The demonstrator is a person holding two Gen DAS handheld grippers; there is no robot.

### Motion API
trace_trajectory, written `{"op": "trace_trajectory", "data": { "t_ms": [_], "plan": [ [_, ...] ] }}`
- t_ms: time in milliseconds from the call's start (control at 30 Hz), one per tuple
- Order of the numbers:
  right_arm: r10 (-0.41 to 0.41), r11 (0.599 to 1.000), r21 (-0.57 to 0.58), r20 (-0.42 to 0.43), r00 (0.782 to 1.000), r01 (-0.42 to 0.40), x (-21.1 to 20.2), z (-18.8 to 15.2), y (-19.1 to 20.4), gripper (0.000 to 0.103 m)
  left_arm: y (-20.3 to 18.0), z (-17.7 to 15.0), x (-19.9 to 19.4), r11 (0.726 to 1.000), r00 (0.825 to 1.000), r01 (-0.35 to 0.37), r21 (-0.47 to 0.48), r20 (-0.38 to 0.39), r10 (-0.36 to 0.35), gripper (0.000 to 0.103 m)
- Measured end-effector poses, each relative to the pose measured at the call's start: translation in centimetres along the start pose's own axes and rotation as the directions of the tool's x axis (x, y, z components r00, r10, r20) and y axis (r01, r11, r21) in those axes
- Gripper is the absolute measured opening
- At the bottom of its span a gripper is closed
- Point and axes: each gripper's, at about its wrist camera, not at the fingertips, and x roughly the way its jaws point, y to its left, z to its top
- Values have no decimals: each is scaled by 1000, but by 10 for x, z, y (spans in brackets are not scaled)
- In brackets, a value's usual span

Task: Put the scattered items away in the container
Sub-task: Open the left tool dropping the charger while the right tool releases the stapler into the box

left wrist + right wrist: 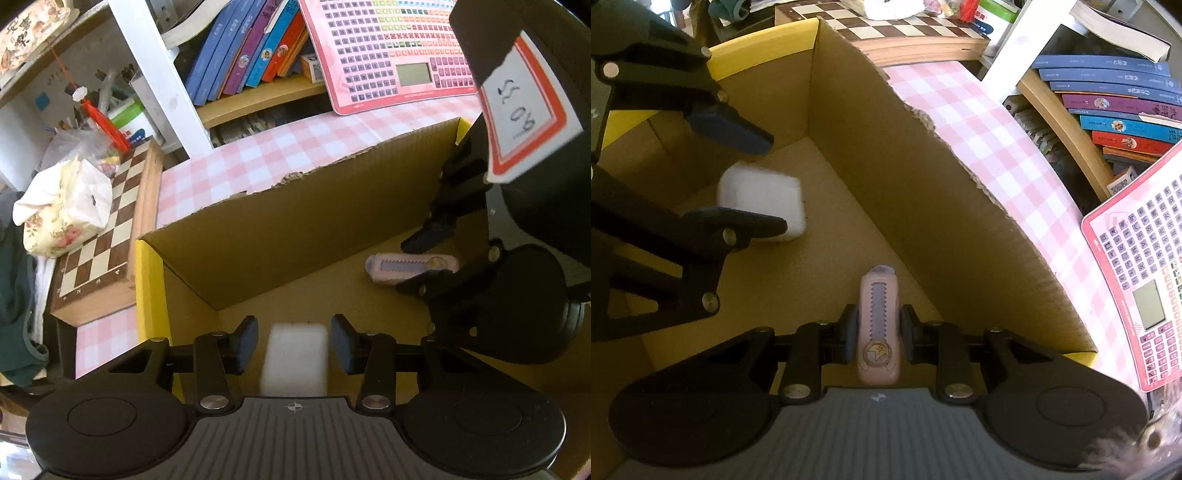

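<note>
An open cardboard box (295,229) with yellow outer edges fills both views. A white foam block (293,358) lies on its floor. My left gripper (294,343) straddles the block, open, with a thin gap at each pad. In the right wrist view the same block (764,199) sits between the left gripper's (777,182) fingers. My right gripper (878,332) is shut on a pink utility knife (878,314), held lengthwise low inside the box (905,177). From the left wrist view the right gripper (406,266) and the knife (410,267) are at the right, near the floor.
A pink checked tablecloth (258,155) lies behind the box. A wooden chessboard (110,229) with a floral tissue pack (62,210) is at the left. A pink toy keyboard (399,48) leans on a shelf of books (251,48). The right wrist view shows the keyboard (1137,295) at right.
</note>
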Motion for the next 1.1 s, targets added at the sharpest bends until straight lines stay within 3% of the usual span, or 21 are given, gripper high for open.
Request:
{"op": "trace_trajectory", "data": {
  "t_ms": [67,100,333,667,1000,1100],
  "plan": [
    [-12,1000,6,14,1000,12,-2,0,0,47,0,1,-2,1000,1000,-6,-7,8,6,50],
    [-15,1000,13,24,1000,15,-3,1,-1,49,-1,0,-4,1000,1000,-17,-11,11,18,51],
    [-27,999,49,66,997,24,-22,-6,0,49,-5,-3,-25,998,996,-55,-16,64,56,55],
    [-75,993,107,157,985,59,-71,-23,16,49,-9,-19,-83,998,984,-56,-9,171,57,59],
    [-149,974,198,222,964,105,-124,-52,59,49,-25,-49,-145,998,966,-53,-21,252,57,62],
    [-164,969,222,242,956,110,-140,-63,77,49,-27,-60,-165,998,958,-44,-40,282,53,67]
  ]
}}
